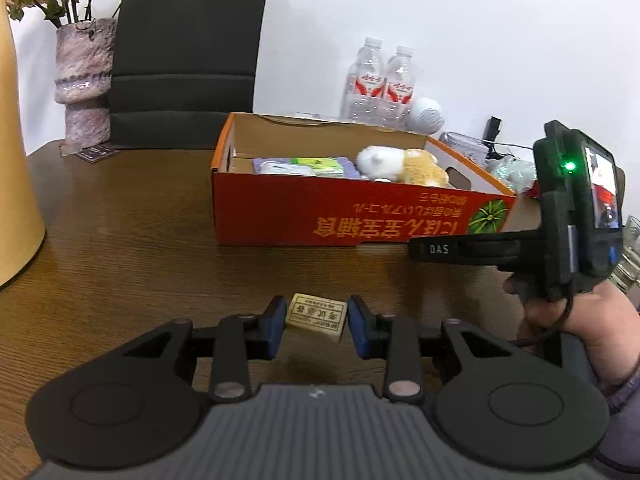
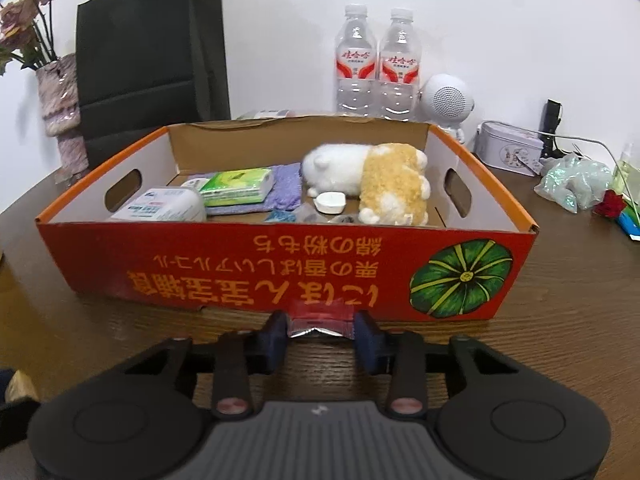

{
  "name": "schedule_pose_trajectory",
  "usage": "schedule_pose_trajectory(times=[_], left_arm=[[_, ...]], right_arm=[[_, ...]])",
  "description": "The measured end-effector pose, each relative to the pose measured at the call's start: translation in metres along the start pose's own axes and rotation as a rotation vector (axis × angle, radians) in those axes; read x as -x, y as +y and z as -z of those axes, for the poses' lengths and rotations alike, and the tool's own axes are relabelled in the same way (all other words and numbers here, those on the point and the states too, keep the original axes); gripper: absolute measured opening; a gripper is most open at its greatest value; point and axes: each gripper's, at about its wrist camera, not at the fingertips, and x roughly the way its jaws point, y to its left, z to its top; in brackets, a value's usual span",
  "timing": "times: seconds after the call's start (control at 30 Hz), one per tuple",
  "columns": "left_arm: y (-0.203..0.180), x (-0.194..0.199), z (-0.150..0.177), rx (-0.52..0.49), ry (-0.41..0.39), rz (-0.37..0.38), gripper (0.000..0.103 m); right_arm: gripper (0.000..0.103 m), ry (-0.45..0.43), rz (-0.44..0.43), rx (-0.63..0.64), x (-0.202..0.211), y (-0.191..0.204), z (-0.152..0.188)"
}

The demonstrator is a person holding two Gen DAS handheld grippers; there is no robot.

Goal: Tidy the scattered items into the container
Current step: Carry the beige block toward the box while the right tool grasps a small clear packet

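A beige eraser-like block (image 1: 316, 317) with printed text sits between the blue pads of my left gripper (image 1: 316, 320), which is shut on it just above the brown table. My right gripper (image 2: 321, 330) is shut on a small red and silver packet (image 2: 320, 322), close in front of the box's front wall. The orange-red cardboard box (image 2: 240, 268) with a pumpkin picture holds a white and tan plush toy (image 2: 380, 184), a green tissue pack (image 2: 238, 186), a purple cloth (image 2: 286, 188) and a white tub (image 2: 164, 206). In the left wrist view the box (image 1: 320, 216) lies ahead, and the right gripper (image 1: 418, 249) reaches in from the right.
Behind the box stand two water bottles (image 2: 376, 64), a white round speaker (image 2: 446, 100) and a black paper bag (image 2: 148, 48). A vase (image 1: 82, 80) with dried roses is at back left, a tin (image 2: 510, 148) and glittery bag (image 2: 576, 180) at right. A yellow object (image 1: 16, 200) stands far left.
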Motion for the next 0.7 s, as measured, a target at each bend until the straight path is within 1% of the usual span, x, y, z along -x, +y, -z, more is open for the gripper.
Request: schedule_pose_trajectory(times=[0.13,0.17,0.33,0.43,0.53,0.63,0.7], left_arm=[[-0.001,0.0,0.002,-0.005,0.004,0.007,0.034],[-0.001,-0.001,0.002,-0.005,0.007,0.005,0.034],[-0.002,-0.005,0.005,-0.01,0.016,-0.015,0.034],[-0.001,-0.007,0.006,-0.016,0.019,-0.032,0.034],[-0.002,-0.005,0.006,-0.021,-0.006,-0.032,0.034],[-0.007,0.001,0.008,-0.026,0.004,-0.065,0.034],[-0.014,0.016,0.013,-0.025,-0.011,-0.045,0.034]], right_arm=[[0.033,-0.007,-0.008,0.014,0.002,-0.001,0.002],[0.026,-0.004,-0.011,0.015,0.003,-0.002,0.002],[0.026,-0.006,-0.024,0.025,0.015,-0.005,0.011],[0.025,0.009,-0.054,0.014,0.026,-0.011,0.017],[0.025,0.011,-0.11,0.009,0.051,-0.016,0.03],[0.025,-0.015,-0.138,0.031,0.089,-0.018,0.05],[0.025,-0.032,-0.157,0.054,0.116,-0.019,0.062]])
